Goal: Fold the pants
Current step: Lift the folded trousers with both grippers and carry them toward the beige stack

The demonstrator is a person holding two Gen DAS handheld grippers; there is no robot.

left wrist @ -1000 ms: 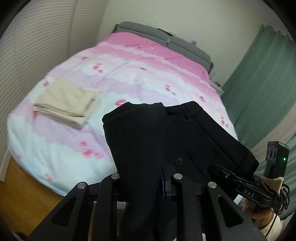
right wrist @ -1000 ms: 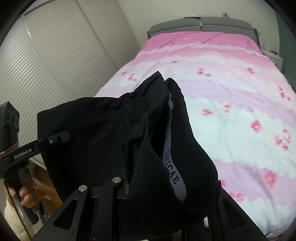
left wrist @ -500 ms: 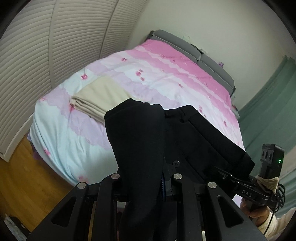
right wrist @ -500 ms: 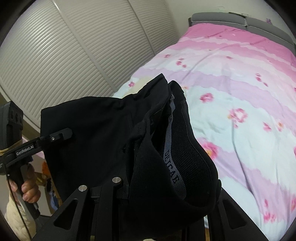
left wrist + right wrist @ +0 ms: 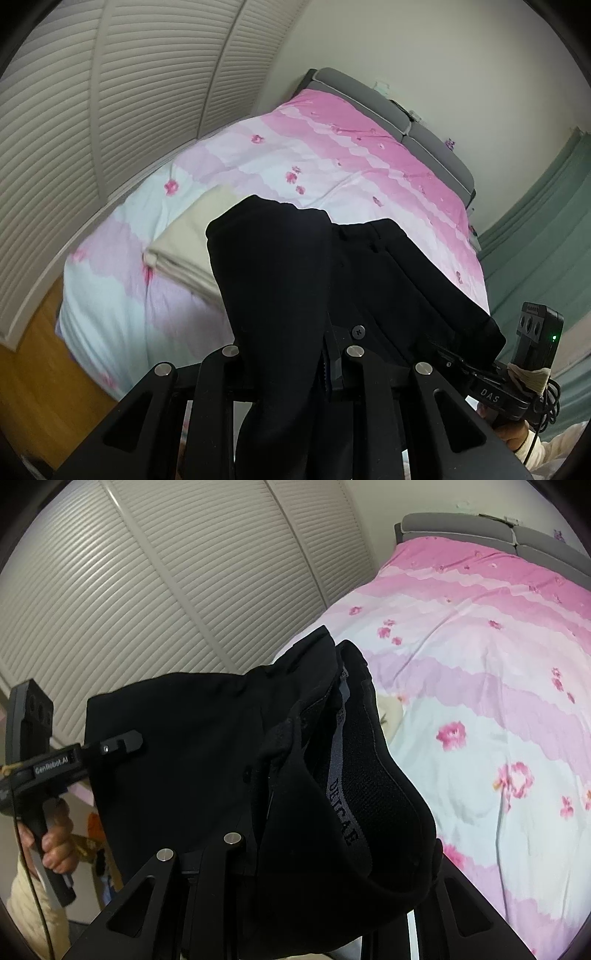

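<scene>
Black pants (image 5: 295, 280) hang in the air between both grippers, above the foot of the bed. My left gripper (image 5: 291, 354) is shut on one end of the waistband; the cloth drapes over its fingers. My right gripper (image 5: 295, 849) is shut on the other end, where the grey lettered inner waistband (image 5: 341, 775) shows. The right gripper also shows in the left wrist view (image 5: 458, 365), clamped on the pants' far corner. The left gripper also shows in the right wrist view (image 5: 122, 744), clamped on the pants' edge.
The bed (image 5: 369, 166) has a pink and white flowered cover (image 5: 498, 664) and a grey headboard (image 5: 369, 96). Folded beige pants (image 5: 188, 236) lie on its near left part. White louvred wardrobe doors (image 5: 110, 110) stand on the left, green curtains (image 5: 546, 236) on the right, wooden floor (image 5: 40, 387) below.
Both grippers have swung with the pants towards the left side of the bed and tilted up; the wardrobe doors now fill more of both views. The grips are unchanged.
</scene>
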